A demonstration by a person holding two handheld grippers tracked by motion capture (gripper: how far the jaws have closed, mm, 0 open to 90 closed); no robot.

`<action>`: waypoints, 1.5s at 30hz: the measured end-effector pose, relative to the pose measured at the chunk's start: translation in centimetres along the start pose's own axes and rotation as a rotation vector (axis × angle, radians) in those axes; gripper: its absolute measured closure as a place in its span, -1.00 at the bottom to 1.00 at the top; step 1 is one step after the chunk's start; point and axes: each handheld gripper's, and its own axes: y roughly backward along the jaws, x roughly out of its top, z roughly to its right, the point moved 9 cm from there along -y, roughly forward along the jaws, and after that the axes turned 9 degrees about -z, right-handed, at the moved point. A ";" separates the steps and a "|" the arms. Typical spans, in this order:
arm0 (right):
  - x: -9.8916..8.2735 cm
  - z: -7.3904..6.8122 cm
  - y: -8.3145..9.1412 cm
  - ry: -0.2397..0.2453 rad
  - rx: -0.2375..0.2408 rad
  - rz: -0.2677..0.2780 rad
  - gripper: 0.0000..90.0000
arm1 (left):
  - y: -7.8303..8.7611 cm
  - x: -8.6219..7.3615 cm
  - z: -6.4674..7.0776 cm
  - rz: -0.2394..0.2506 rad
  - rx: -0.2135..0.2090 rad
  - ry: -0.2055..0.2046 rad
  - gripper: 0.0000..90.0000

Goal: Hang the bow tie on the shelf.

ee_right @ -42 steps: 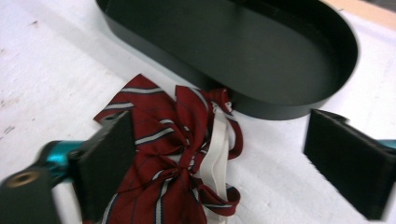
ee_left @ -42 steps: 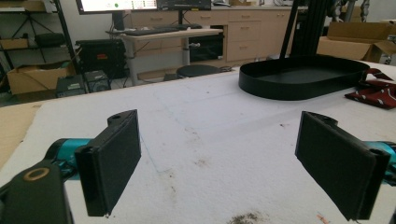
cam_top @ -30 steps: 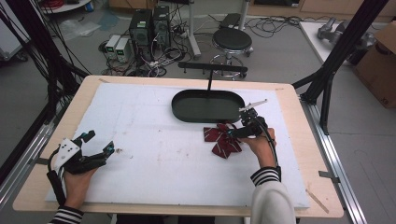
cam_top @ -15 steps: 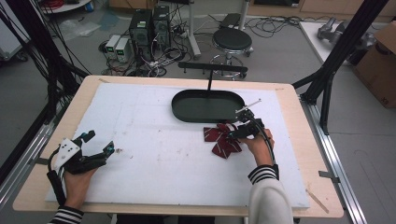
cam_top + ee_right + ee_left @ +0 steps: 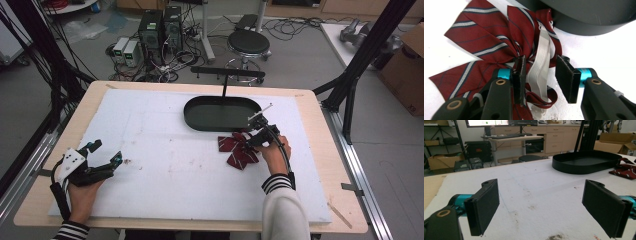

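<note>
Left gripper [image 5: 107, 161]: fingers [image 5: 484, 207] spread wide, nothing between them, bare white board ahead; black oval tray [image 5: 586, 161] far beyond, toward the right finger's side.

Right gripper [image 5: 541, 77]: fingers [image 5: 565, 77] partly apart, straddling the white elastic strap [image 5: 541, 62] at the knot of a maroon striped bow tie [image 5: 486, 47]. Left finger touches the fabric; right finger stands just clear of the strap. Bow loops fan away to the left of the fingers, tray rim just past the tips.

Judgement: light, limp cloth; loops will droop and flop when lifted. Knot is the firmest hold. Strap alone may stretch or slip.
</note>
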 end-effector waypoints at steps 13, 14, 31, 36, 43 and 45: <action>-0.2 0.1 -0.4 -0.006 -0.028 -0.050 0.76 | 0.0 0.0 -0.1 0.001 0.000 0.004 -0.67; -0.2 0.1 -0.4 -0.007 -0.027 -0.052 0.77 | 0.0 0.0 -0.1 0.001 0.000 0.004 -0.67; 0.6 -0.1 2.5 -0.010 0.010 0.121 0.78 | 0.0 0.0 -0.1 0.001 0.000 0.006 -0.67; 0.9 -0.4 3.6 -0.001 0.024 0.186 0.78 | 0.0 0.0 -0.1 0.001 0.000 0.006 -0.67; 1.6 -1.1 5.3 0.004 0.060 0.293 0.78 | 0.0 0.0 -0.1 0.002 0.001 0.010 -0.67; 1.6 -1.1 5.4 0.003 0.063 0.302 0.78 | 0.0 0.0 -0.1 0.001 0.000 0.010 -0.67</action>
